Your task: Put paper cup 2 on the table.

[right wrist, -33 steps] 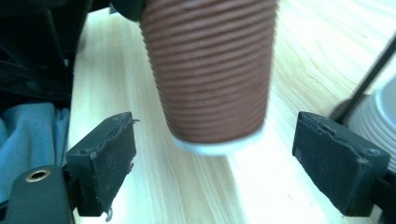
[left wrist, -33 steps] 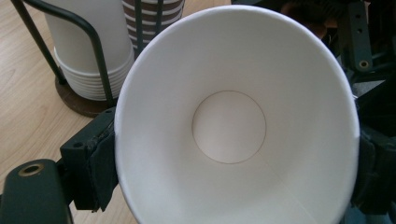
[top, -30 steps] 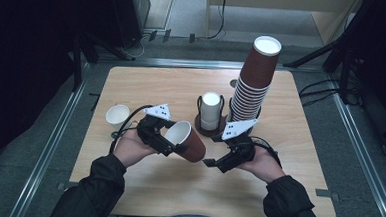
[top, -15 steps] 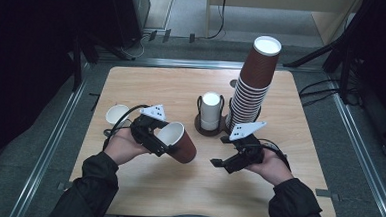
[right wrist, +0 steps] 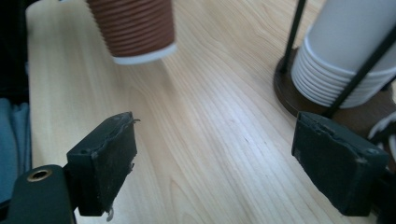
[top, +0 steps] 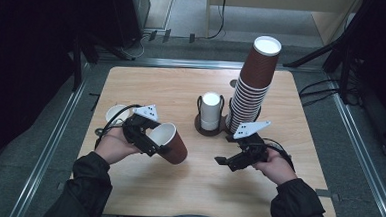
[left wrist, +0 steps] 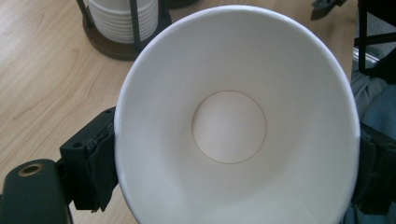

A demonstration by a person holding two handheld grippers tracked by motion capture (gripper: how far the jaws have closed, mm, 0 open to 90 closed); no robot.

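Note:
A brown ribbed paper cup (top: 174, 146) with a white inside lies on its side in the air, its mouth toward my left gripper (top: 149, 139), which is shut on it. In the left gripper view the cup's white inside (left wrist: 233, 126) faces the camera, with the pads (left wrist: 100, 163) pressed against its rim on both sides. My right gripper (top: 226, 162) is open above the table to the right. Its pads (right wrist: 105, 163) stand wide apart over bare wood, and the cup's base (right wrist: 133, 28) hangs ahead of them.
A tall leaning stack of brown cups (top: 254, 86) rises at the back right. Beside it a dark wire holder (top: 208, 128) carries a stack of white cups (top: 211, 109). A single white cup (top: 114, 113) sits near the left edge. The table (top: 187, 188) is light wood.
My left hand has carried the brown cup a little to the left, away from the right gripper. The right hand has stayed about where it was.

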